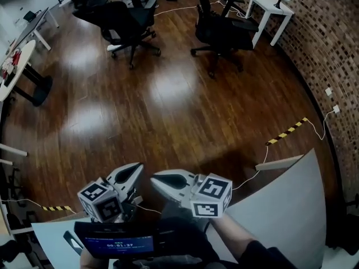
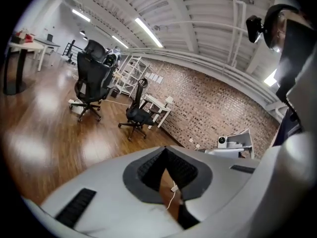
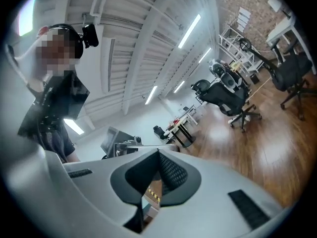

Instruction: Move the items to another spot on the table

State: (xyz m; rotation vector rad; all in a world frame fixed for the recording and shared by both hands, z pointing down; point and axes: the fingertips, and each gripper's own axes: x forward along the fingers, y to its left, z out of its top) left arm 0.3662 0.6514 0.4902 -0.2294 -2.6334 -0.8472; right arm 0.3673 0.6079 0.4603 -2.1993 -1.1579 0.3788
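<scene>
None of the items to be moved shows in any view. In the head view both grippers are held up close to the person, above the near edge of the white table [image 1: 291,206]. My left gripper [image 1: 137,167] is shut with nothing between its jaws, its marker cube low at the left. My right gripper [image 1: 155,180] is also shut and empty, its tip a short way from the left one. In the left gripper view the left gripper [image 2: 166,150] points out over the wooden floor towards a brick wall. In the right gripper view the right gripper [image 3: 158,152] points across the room.
Two black office chairs [image 1: 126,21] [image 1: 224,29] and a white desk [image 1: 261,1] stand far off on the wooden floor. A brick wall [image 1: 331,43] curves along the right. Yellow-black tape [image 1: 287,131] lies on the floor. A dark device with a blue screen [image 1: 115,242] sits below the grippers.
</scene>
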